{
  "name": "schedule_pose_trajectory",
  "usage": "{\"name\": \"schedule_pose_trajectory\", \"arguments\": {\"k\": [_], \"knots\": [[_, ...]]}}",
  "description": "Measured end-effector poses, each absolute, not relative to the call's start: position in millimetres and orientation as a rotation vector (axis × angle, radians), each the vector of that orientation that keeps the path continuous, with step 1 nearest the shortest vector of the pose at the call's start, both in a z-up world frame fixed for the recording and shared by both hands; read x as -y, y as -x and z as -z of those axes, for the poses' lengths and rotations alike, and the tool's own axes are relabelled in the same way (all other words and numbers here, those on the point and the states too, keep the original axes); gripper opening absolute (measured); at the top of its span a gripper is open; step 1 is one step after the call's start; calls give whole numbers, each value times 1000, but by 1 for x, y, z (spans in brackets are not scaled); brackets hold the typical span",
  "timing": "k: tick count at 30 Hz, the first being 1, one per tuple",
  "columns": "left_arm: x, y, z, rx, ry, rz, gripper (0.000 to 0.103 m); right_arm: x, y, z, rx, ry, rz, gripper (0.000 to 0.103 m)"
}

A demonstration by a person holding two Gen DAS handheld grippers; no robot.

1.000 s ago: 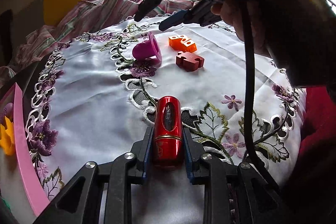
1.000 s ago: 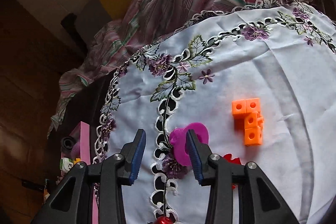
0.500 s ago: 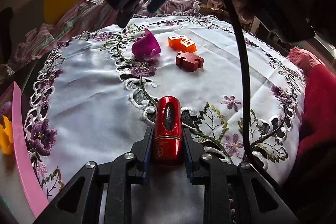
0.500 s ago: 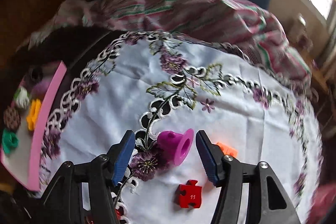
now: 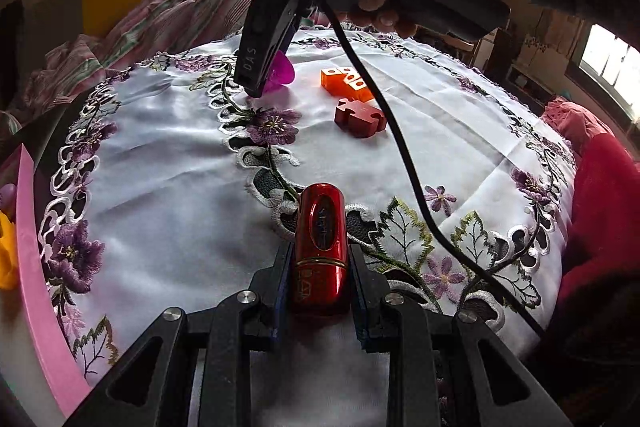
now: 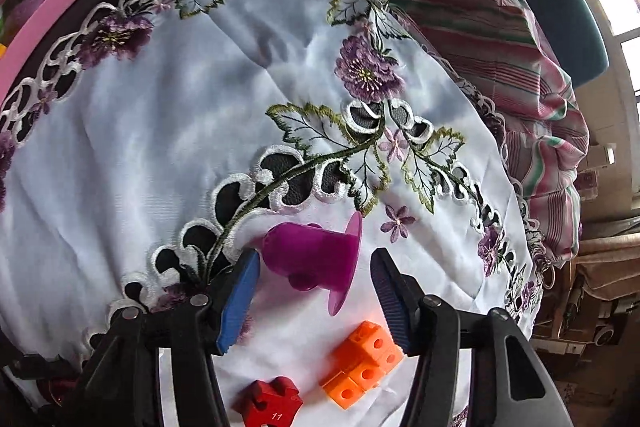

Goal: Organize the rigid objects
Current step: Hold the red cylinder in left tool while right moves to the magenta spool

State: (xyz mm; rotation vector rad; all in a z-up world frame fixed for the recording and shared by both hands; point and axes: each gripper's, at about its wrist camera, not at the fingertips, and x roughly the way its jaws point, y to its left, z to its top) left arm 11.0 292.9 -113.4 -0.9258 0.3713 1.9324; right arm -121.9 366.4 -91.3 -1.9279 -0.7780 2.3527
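Left tongs [image 5: 318, 291] pressed onto a glossy red metal cylinder [image 5: 320, 247], near edge of the worktop's white embroidered tablecloth [image 5: 168, 187]; cylinder's near end hidden between the pads. Right tongs [image 6: 314, 295] spread, jaws have just been closing, with the purple plastic flanged spool [image 6: 316, 259] lying on its side between them; left pad looks to be at the spool's narrow end, contact unclear, right pad apart from the flange. In the left view the spool [image 5: 282, 73] is mostly hidden behind the right tongs. Orange linked plastic cubes [image 6: 362, 363] and red jigsaw-shaped block [image 6: 268, 401] just right of the spool, block cut off by the frame edge. Pink tray rim [image 5: 36, 267] at far left, contents cropped.
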Motion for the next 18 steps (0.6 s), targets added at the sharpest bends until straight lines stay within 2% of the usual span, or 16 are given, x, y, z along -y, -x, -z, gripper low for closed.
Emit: {"name": "schedule_pose_trajectory", "arguments": {"k": [3,6,11,18], "knots": [[-292,-11,114,-367,926,-1930,27,-372,118,91,677,1887,-2393,32],[-292,-12,113,-373,920,-1931,27,-383,110,79,491,1838,-2430,14],[-293,-12,114,-373,915,-1936,27,-395,74,53,150,1737,-2529,14],[-289,-13,112,-368,930,-1936,26,-389,34,53,-392,1685,-2621,14]]}}
